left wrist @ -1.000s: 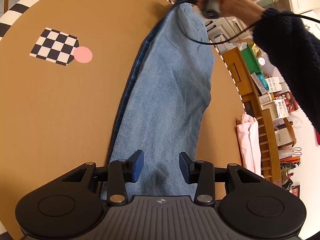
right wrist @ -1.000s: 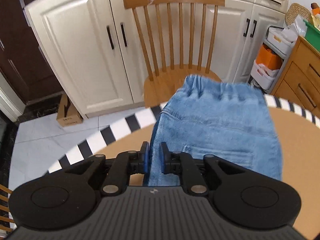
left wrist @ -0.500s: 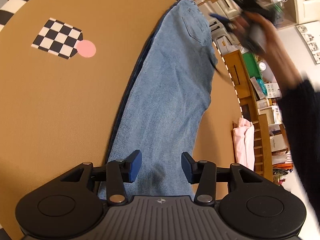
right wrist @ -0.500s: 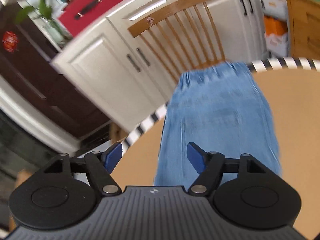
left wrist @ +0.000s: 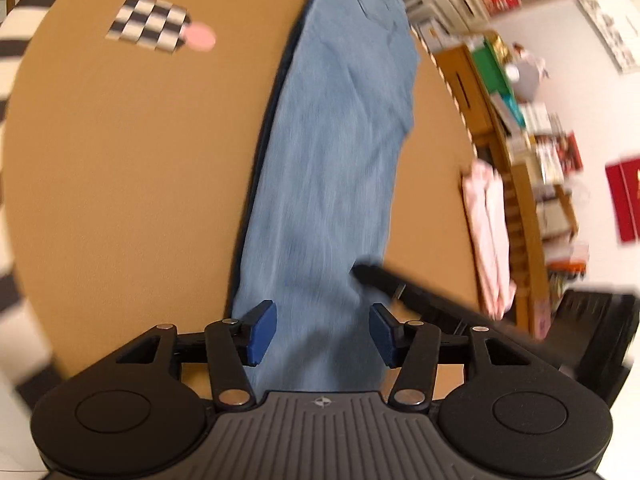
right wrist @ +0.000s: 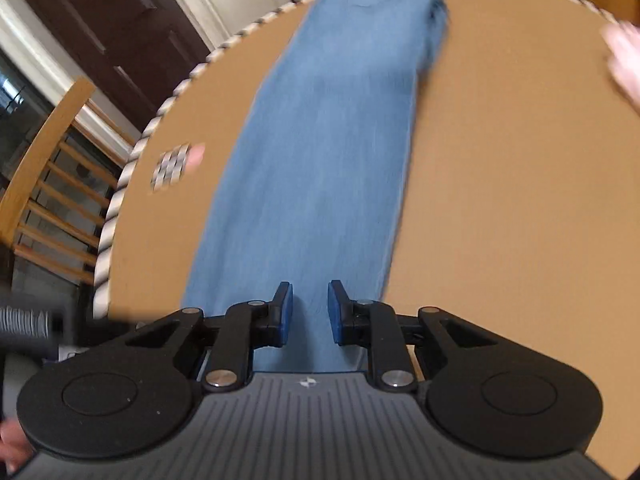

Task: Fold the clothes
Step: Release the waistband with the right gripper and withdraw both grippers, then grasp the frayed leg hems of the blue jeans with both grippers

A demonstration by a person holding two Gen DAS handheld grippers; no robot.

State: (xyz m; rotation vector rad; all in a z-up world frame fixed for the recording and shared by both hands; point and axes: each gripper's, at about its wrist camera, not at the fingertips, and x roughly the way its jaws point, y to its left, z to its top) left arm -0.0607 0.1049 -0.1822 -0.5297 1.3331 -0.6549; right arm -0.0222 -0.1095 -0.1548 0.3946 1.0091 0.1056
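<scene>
Nearest, the left tool (left wrist: 322,334) hangs over the leg end of the jeans (left wrist: 332,168), its jaws opening with the denim under the gap and its blue pads clear of the cloth. The right tool (right wrist: 308,312) hovers just beside it at the same end, its jaws closing to a narrow gap, again with denim beneath them but nothing pinched. Both seem placed to take the hem and carry it toward the waist for the next fold. The jeans lie flat on the round tan bench (left wrist: 120,160), already doubled leg on leg into one long strip of soft, faded blue denim. Farther off, a back pocket shows near the waistband at the bench's striped far edge, with a checkered marker (left wrist: 150,34) to one side.
</scene>
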